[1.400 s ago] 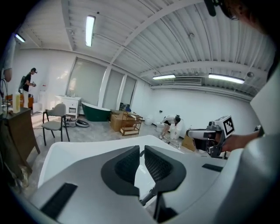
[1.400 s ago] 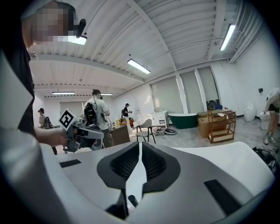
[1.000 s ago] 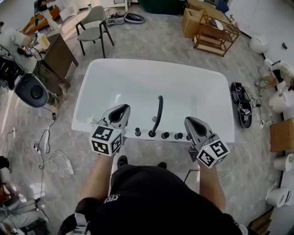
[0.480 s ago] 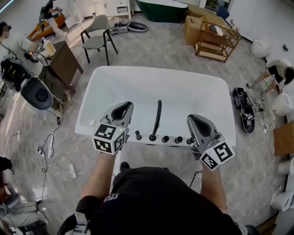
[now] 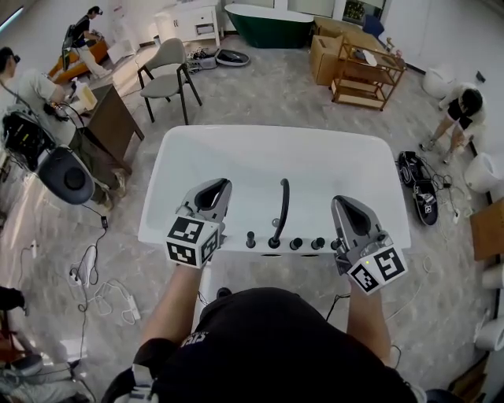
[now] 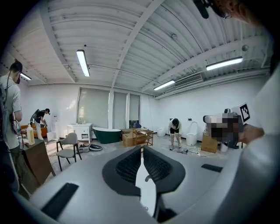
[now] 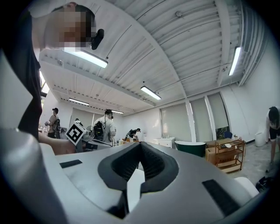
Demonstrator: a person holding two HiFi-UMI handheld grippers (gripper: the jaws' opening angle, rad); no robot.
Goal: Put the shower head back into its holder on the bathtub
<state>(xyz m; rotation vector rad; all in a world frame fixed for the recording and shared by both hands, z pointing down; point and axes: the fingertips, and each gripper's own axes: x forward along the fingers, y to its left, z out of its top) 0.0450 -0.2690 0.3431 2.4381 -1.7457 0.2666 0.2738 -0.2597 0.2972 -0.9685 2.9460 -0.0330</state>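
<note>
The white bathtub [image 5: 236, 149] lies across the middle of the head view. A black curved shower head [image 5: 280, 206] rises from a fitting on the near rim, in a row with several black knobs [image 5: 296, 244]. My left gripper [image 5: 214, 191] hangs over the near rim, left of the shower head, shut and empty. To the right of it my right gripper [image 5: 347, 211] is also shut and empty. In the left gripper view the gripper [image 6: 142, 151] points level across the room. The right gripper [image 7: 140, 146] in its own view does the same. Neither touches the shower head.
A grey chair [image 5: 167, 61] and a brown desk [image 5: 109, 110] stand beyond the tub's left end. A wooden shelf [image 5: 364, 69] and a green tub [image 5: 268, 14] are further back. Cables [image 5: 102, 291] lie on the floor at left, shoes [image 5: 417, 189] at right. Several people work around the room.
Both grippers have lifted a little above the tub's near rim and stayed shut. The head view now takes in more of the room beyond. The shower head has not moved.
</note>
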